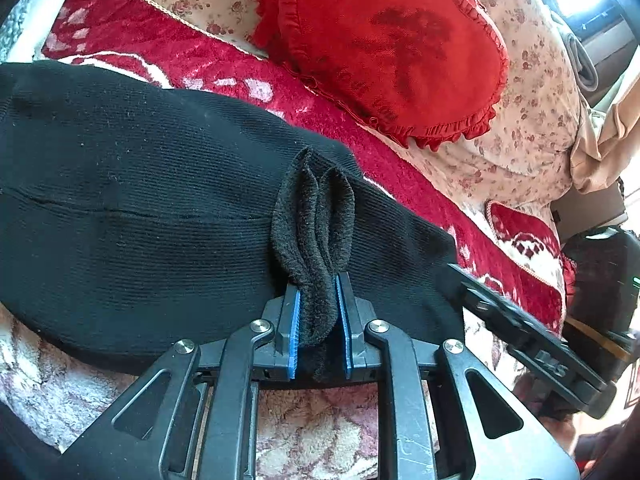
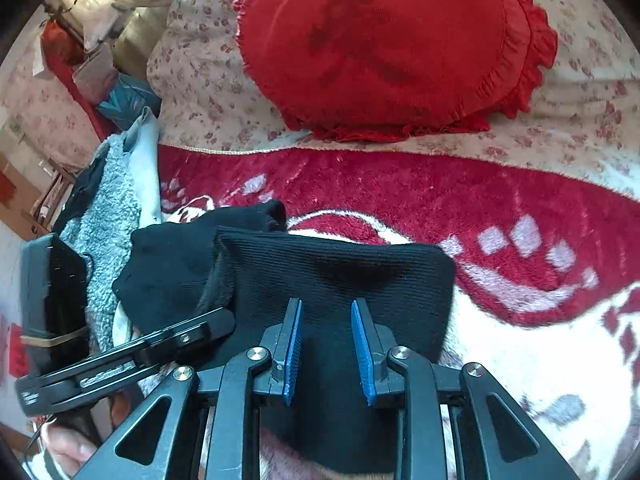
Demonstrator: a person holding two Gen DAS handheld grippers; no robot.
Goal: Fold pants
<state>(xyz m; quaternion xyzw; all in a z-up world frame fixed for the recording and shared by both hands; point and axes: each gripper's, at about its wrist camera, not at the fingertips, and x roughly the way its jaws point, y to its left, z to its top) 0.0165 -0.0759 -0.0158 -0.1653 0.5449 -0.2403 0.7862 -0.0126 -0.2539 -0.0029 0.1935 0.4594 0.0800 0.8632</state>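
Note:
The black knit pants [image 1: 132, 208] lie folded on a red-and-white blanket [image 1: 224, 68]. My left gripper [image 1: 318, 284] is shut on a bunched fleecy edge of the pants [image 1: 316, 220], pinched between its blue pads. In the right wrist view the pants [image 2: 328, 276] lie under my right gripper [image 2: 326, 304], whose jaws stand open over the fabric, holding nothing. The left gripper also shows at the left of the right wrist view [image 2: 160, 344]. The right gripper shows at the right of the left wrist view [image 1: 520, 328].
A red frilled heart cushion [image 1: 392, 48] rests on a floral quilt [image 1: 528, 112] behind the blanket. It also shows in the right wrist view [image 2: 384, 48]. A grey fleecy garment [image 2: 108, 216] and piled clothes lie at the left.

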